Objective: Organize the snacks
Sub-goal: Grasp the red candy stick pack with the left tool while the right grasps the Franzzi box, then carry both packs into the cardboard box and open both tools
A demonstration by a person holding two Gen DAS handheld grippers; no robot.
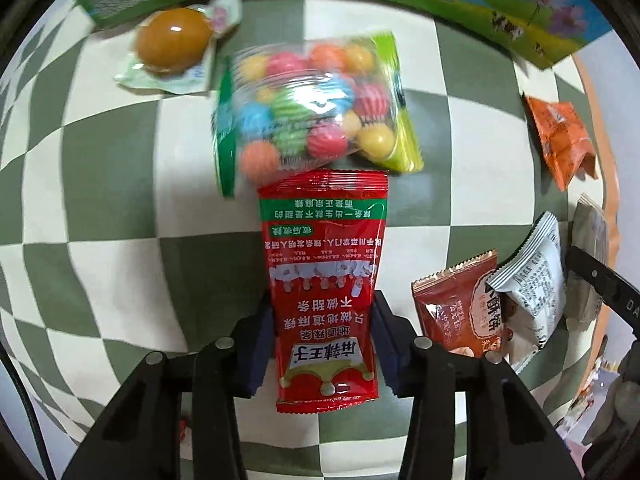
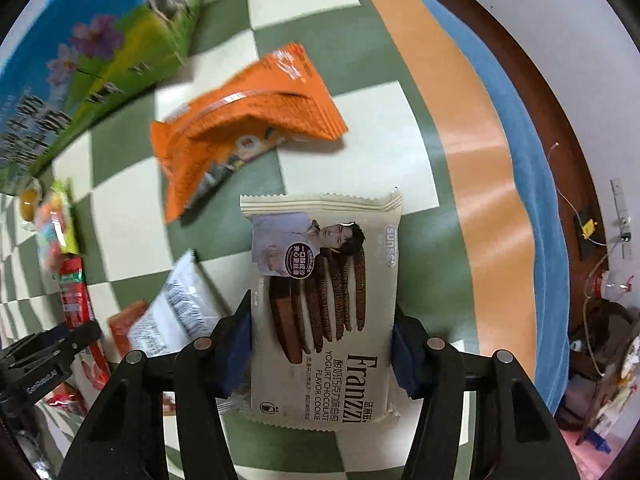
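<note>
My left gripper (image 1: 323, 344) is shut on a red spicy-strip packet (image 1: 323, 280) and holds it above the checkered cloth (image 1: 100, 200). Beyond it lies a clear bag of coloured candy balls (image 1: 312, 108) and a wrapped brown egg (image 1: 172, 42). My right gripper (image 2: 322, 354) is shut on a cream Franzzi cookie packet (image 2: 324, 300). An orange packet (image 2: 244, 128) lies just beyond it. The red packet (image 2: 74, 292) and the left gripper (image 2: 44, 356) show at the left of the right wrist view.
A printed milk carton box (image 1: 480, 4) stands at the back, also in the right wrist view (image 2: 80, 60). An orange packet (image 1: 560, 140), a brown packet (image 1: 460, 312) and a white packet (image 1: 528, 280) lie to the right. The table edge (image 2: 500, 200) runs on the right.
</note>
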